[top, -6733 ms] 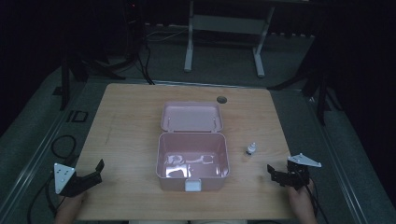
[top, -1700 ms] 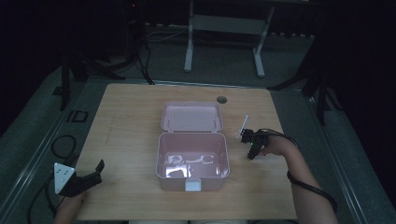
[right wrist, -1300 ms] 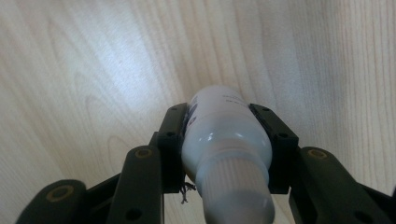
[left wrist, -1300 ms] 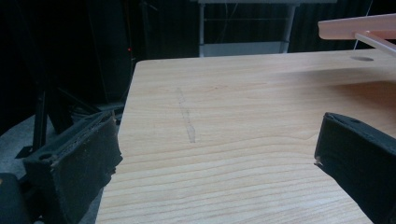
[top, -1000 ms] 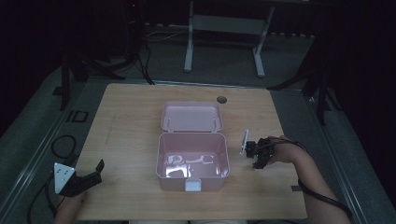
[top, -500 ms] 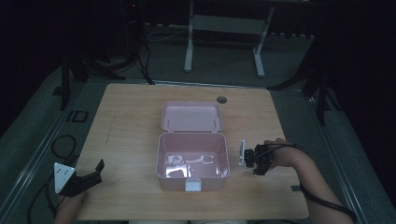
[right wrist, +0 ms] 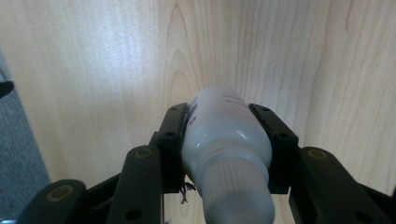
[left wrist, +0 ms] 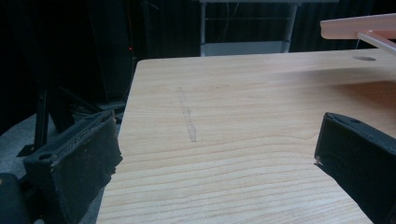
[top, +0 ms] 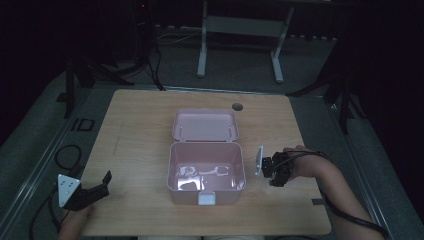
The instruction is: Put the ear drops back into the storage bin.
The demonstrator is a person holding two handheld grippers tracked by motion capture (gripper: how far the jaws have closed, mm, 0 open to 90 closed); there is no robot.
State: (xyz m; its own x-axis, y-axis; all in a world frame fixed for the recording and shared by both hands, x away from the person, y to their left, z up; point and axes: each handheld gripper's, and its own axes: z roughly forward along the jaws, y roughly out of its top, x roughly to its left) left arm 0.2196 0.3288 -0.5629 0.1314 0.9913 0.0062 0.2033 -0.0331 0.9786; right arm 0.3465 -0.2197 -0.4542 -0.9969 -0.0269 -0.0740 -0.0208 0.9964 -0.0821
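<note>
We see a small white bottle (right wrist: pixel 224 140) clamped between the jaws of the right tongs (right wrist: pixel 227 125), held above the worktop (top: pixel 140 125) just right of the open pink box (top: pixel 206 172) — its lid (top: pixel 205 124) is tipped back. The left tongs (top: pixel 92 192) rest at the worktop's near left corner, jaws wide apart — nothing between them.

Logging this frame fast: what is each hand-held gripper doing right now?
Left hand-held gripper: open, empty, over the wooden table.
Right hand-held gripper: closed on the small white plastic bottle.
</note>
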